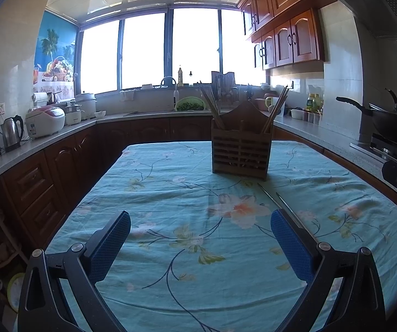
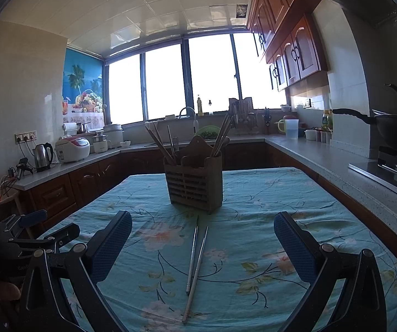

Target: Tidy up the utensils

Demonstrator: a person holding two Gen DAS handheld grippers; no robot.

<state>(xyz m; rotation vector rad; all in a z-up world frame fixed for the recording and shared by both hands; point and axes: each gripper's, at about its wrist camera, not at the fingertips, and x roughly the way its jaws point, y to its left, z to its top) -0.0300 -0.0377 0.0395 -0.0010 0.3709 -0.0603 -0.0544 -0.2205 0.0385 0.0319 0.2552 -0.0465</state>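
Two metal chopsticks wait on the bench, both claws open and empty.

Left wrist view: the left claw (image 1: 200, 244) hovers spread wide over the bench (image 1: 157, 193), gripping nothing; the holder (image 1: 240, 150) stands ahead, and the chopsticks (image 1: 270, 196) lie beside the right finger. Right wrist view: the right claw (image 2: 202, 247) is also open, and the chopsticks (image 2: 195, 262) lie flat between its fingers, probably lined up for a pickup into the holder (image 2: 194, 185).
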